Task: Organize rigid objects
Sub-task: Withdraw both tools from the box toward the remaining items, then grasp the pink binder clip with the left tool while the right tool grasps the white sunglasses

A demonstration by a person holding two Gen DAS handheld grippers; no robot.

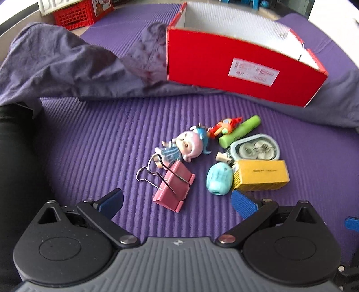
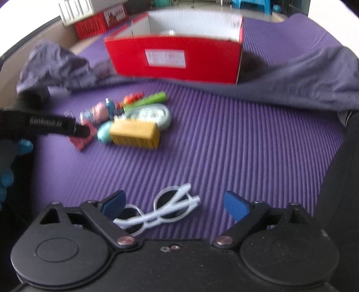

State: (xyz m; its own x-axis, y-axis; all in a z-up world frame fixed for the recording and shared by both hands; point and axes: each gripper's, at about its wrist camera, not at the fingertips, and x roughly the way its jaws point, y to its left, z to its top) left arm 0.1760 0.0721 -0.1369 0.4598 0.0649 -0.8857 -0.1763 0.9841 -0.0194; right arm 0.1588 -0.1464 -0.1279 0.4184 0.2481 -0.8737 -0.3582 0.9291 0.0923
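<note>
On the purple ribbed mat lies a pile of small items: a pink binder clip, a doll, a red toy, a green tube, a pale tape dispenser, a yellow box and a teal egg-shaped piece. My left gripper is open, its blue pads on either side of the binder clip without touching it. White sunglasses lie between the blue pads of my open right gripper. Behind stands an open red box.
A grey-purple cloth is bunched around the red box and runs to the right. A red crate stands far left. Dark clothing borders the mat. A blue-gloved hand shows at the left.
</note>
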